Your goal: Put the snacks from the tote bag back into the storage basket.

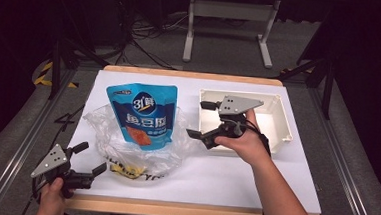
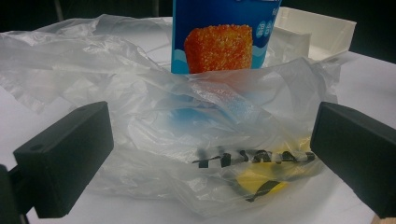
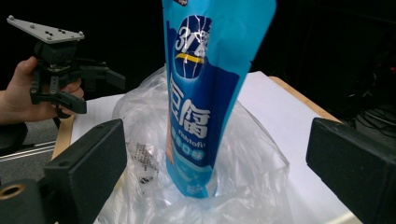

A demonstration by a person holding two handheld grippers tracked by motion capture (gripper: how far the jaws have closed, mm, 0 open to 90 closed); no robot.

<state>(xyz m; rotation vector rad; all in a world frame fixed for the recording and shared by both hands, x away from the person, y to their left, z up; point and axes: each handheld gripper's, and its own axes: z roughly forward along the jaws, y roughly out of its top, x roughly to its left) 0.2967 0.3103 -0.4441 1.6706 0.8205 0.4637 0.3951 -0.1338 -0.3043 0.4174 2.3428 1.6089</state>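
A blue snack pouch stands upright at centre frame in the high view, its foot sunk in a crumpled clear plastic bag on the white table. Its long axis runs straight up, as the right gripper view shows, where the pouch rises between that gripper's two jaws, which stand wide apart and grasp nothing.

The right gripper, at centre right of the high view, points leftward toward the pouch and sits just beside the bag's right edge, the nearer of the two to the pouch. The left gripper, at lower left, is likewise released and empty; its jaws face the bag's near rim, with the pouch beyond it. In the left gripper view the bag fills the middle between the jaws, black and yellow print showing through the film, and the pouch stands behind at the top of the frame.

A shallow white tray lies at upper right, behind the right hand, and looks empty. The table is bare to the right and along the bottom edge. Beyond it, a grey floor with cables and a metal stand leads into dark surroundings.
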